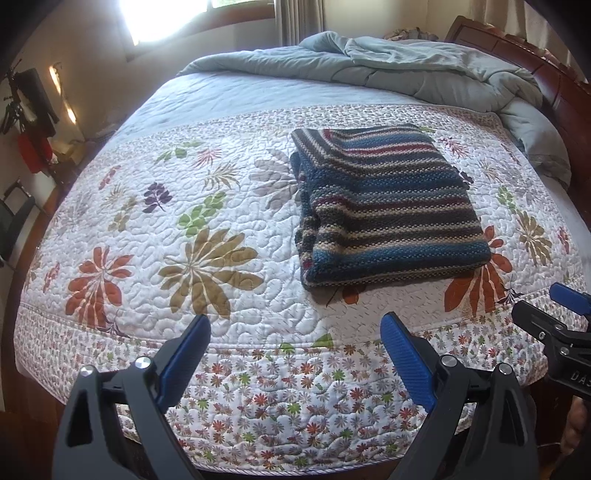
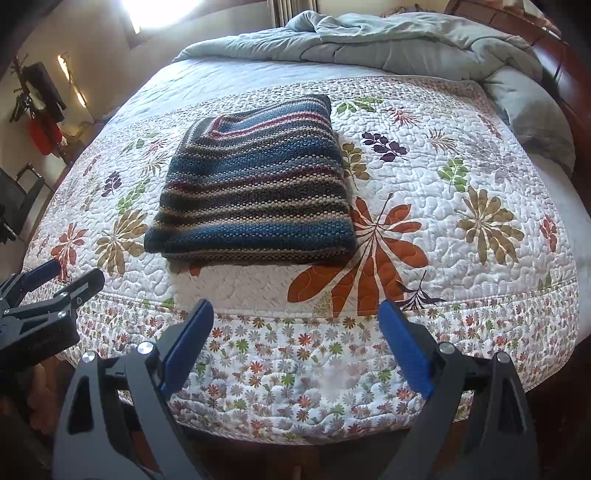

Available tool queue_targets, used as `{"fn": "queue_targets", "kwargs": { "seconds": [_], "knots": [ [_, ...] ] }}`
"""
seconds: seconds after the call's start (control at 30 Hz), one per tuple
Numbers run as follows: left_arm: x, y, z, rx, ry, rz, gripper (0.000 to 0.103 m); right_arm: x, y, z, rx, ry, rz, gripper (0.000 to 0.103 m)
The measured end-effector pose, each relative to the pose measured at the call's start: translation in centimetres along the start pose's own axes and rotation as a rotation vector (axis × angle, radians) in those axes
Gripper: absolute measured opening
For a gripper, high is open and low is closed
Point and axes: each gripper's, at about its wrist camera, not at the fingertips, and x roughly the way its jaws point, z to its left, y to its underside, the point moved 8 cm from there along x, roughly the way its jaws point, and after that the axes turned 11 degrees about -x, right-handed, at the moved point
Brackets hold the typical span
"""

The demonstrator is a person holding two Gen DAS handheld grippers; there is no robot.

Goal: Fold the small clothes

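A striped knit garment (image 1: 388, 206) in blue, grey, cream and maroon lies folded into a thick rectangle on the floral quilt (image 1: 184, 229). It also shows in the right wrist view (image 2: 255, 184). My left gripper (image 1: 295, 328) is open and empty, held back over the bed's near edge, short of the garment. My right gripper (image 2: 295, 314) is open and empty too, at the near edge in front of the garment. Each gripper shows at the edge of the other's view: the right one (image 1: 546, 306) and the left one (image 2: 66, 277).
A rumpled grey-blue comforter (image 1: 424, 70) lies at the far end of the bed. A dark wooden headboard (image 1: 554, 77) runs along the right. A bright window (image 1: 166, 18) is at the back left, with clothes hanging on the left wall (image 1: 33, 122).
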Motion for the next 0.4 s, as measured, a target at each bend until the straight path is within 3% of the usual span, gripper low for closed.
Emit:
{"fn": "queue_targets", "kwargs": {
  "seconds": [0.4],
  "knots": [
    [-0.48, -0.04, -0.37, -0.012, 0.016, 0.010, 0.095, -0.21, 0.00, -0.03, 0.003, -0.006, -0.002, 0.091]
  ]
}}
